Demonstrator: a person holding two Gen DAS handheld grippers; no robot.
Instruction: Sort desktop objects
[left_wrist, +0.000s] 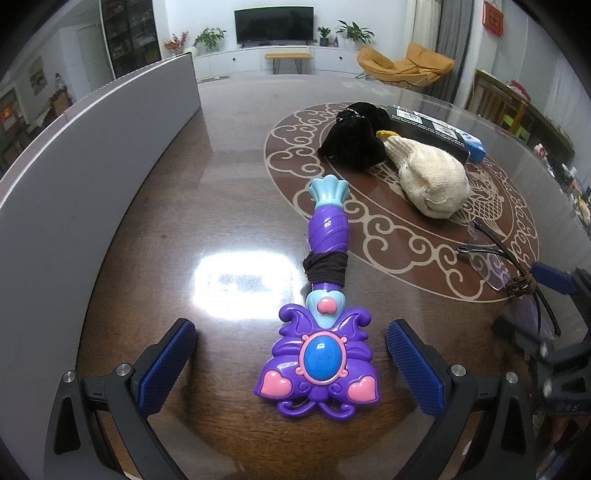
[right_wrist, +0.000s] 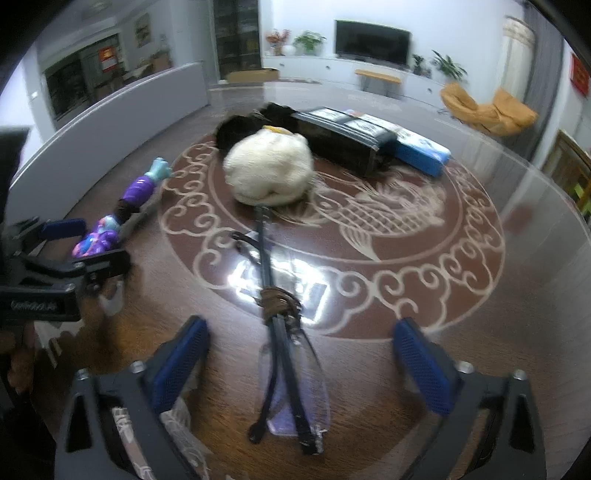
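Purple plastic, shaped like a butterfly with a blue oval gem and pink hearts, the head of a toy wand (left_wrist: 320, 360) lies flat on the dark wooden counter (left_wrist: 155, 266) between the blue pads of the left tongs (left_wrist: 291, 363). Neither pad touches it, so these tongs are released. Its ribbed purple handle points away, wrapped with a brown cord and tipped by a pale blue shell.

Further right, on the counter's round scroll inlay, sit a black plush (left_wrist: 354, 138), a cream knitted pouch (left_wrist: 428, 177) and a black box (left_wrist: 432, 127).

At the right, folded eyeglasses (right_wrist: 286, 391) with clear lenses and dark arms, bound by a brown cord, lie between the right tongs (right_wrist: 299, 369). Those pads stand clear of the frame as well, holding nothing.
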